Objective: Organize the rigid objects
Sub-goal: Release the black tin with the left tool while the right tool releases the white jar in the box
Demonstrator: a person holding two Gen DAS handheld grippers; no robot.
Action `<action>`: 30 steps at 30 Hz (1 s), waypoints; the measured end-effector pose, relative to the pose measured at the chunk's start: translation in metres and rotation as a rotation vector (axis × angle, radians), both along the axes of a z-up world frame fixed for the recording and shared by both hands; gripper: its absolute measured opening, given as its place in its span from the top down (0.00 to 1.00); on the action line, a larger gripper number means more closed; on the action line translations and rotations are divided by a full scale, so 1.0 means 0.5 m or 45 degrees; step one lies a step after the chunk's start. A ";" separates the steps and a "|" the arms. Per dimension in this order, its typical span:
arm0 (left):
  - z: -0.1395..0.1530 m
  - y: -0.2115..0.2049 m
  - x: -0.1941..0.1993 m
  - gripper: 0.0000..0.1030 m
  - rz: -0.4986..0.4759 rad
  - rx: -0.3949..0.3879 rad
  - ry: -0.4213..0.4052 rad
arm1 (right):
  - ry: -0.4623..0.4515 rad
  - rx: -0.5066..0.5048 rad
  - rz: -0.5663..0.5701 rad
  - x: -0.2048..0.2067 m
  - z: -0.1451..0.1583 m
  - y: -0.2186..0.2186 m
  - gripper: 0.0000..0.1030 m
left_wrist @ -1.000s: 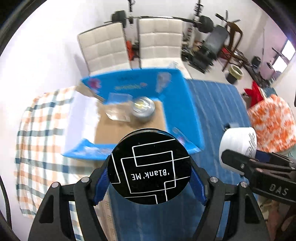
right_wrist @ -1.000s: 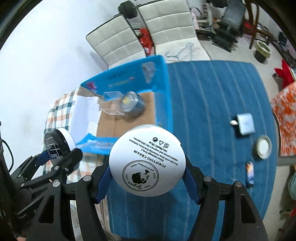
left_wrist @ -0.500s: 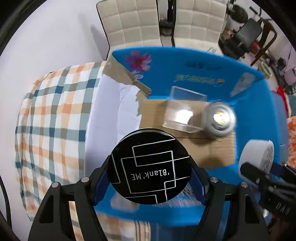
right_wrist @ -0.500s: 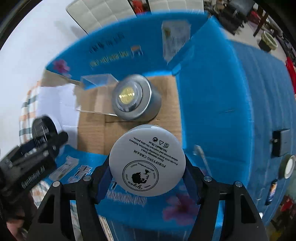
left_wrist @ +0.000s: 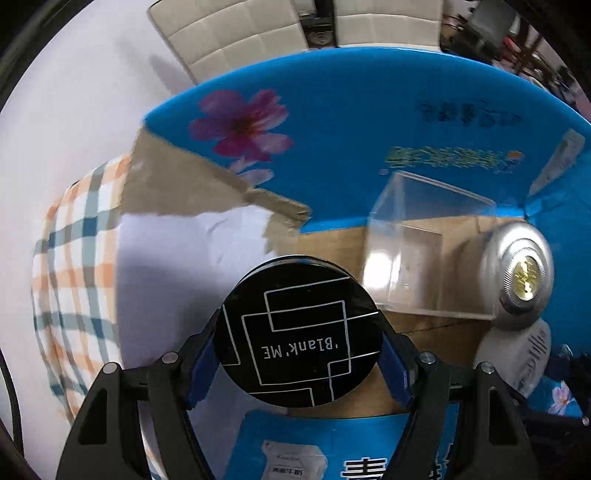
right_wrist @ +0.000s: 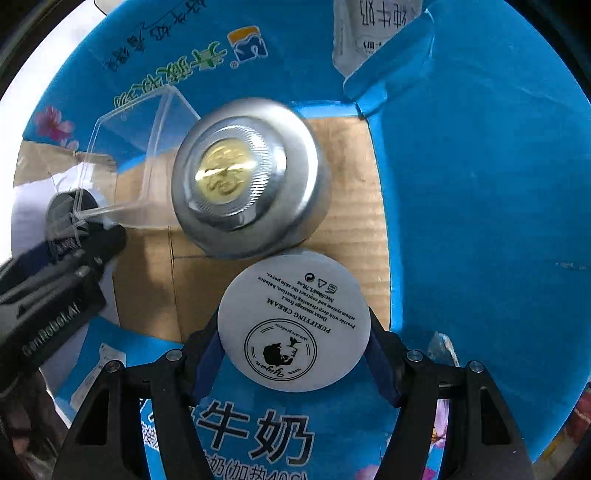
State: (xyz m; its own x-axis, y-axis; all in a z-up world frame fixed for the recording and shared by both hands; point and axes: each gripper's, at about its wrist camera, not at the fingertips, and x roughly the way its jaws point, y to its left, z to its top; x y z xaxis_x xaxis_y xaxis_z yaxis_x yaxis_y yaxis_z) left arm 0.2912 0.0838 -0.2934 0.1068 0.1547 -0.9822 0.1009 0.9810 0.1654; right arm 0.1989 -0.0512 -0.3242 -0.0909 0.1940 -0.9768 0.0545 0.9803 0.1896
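- The left gripper is closed on a black round jar lettered "Blank ME"; its blue pads press the jar's sides.
- That jar hangs over the left part of the blue cardboard box, above the edge of its brown floor.
- The right gripper is clamped the same way on a white cream jar printed "PURIFYING CREAM".
- The white jar sits low over the box floor, just beside the silver round tin with a gold centre; whether they touch is unclear.
- A clear plastic box lies on the box floor, against the silver tin's left side.
- A checked cloth lies outside the box on the left.
- White padded chairs stand beyond the box.
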 end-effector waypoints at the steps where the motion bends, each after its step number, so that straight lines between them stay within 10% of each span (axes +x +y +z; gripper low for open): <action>1: -0.002 -0.002 0.000 0.29 -0.001 -0.021 0.009 | -0.002 -0.003 -0.004 0.003 0.000 -0.001 0.32; 18: -0.079 0.043 0.027 0.29 0.090 -0.153 0.173 | -0.020 -0.017 0.033 0.017 0.014 0.033 0.19; 30: -0.040 0.066 0.005 0.04 0.120 -0.200 0.135 | -0.122 -0.051 0.120 -0.042 0.098 0.048 0.00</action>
State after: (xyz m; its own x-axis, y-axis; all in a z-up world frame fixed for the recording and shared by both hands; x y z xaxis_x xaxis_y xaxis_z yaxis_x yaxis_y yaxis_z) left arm 0.2936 0.1166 -0.3133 -0.0060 0.0032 -1.0000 0.0163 0.9999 0.0031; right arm 0.1780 -0.0274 -0.2753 -0.0131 0.1497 -0.9886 -0.0549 0.9871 0.1502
